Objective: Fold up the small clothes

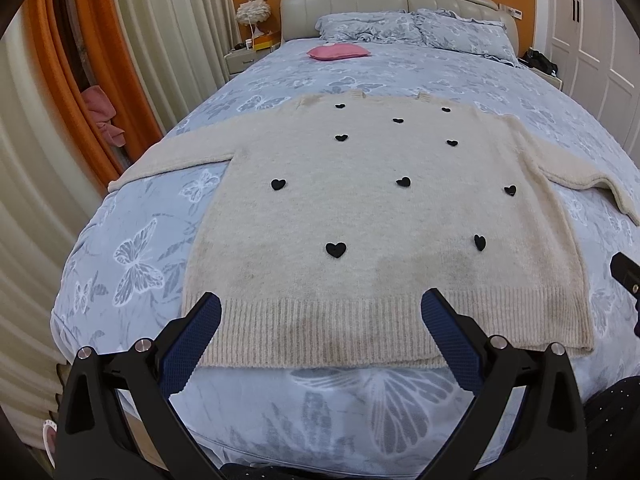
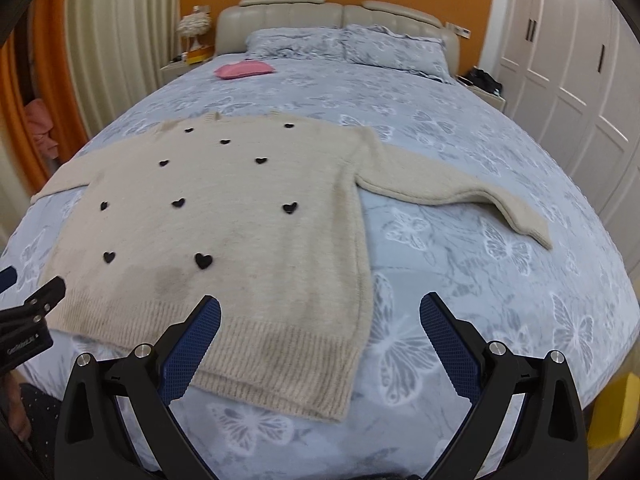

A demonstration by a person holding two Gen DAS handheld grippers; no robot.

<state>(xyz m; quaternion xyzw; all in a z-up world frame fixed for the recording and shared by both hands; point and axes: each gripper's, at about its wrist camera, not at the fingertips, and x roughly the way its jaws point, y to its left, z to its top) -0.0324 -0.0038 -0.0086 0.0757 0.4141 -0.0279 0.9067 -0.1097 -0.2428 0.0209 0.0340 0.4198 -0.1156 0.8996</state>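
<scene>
A cream knit sweater (image 1: 376, 216) with small black hearts lies flat, face up, on the bed, both sleeves spread out sideways and its ribbed hem nearest me. It also shows in the right wrist view (image 2: 224, 216). My left gripper (image 1: 322, 306) is open and empty, hovering just above the hem's middle. My right gripper (image 2: 320, 308) is open and empty above the sweater's lower right corner. The right sleeve (image 2: 460, 192) stretches out to the right. Part of the left gripper (image 2: 36, 304) shows at the left edge of the right wrist view.
The bed has a blue butterfly-print cover (image 1: 132, 252). A pink cushion (image 1: 338, 51) and two pillows (image 1: 416, 26) lie near the headboard. Nightstands stand on both sides. Curtains (image 1: 168, 40) hang on the left, white wardrobe doors (image 2: 568, 80) on the right.
</scene>
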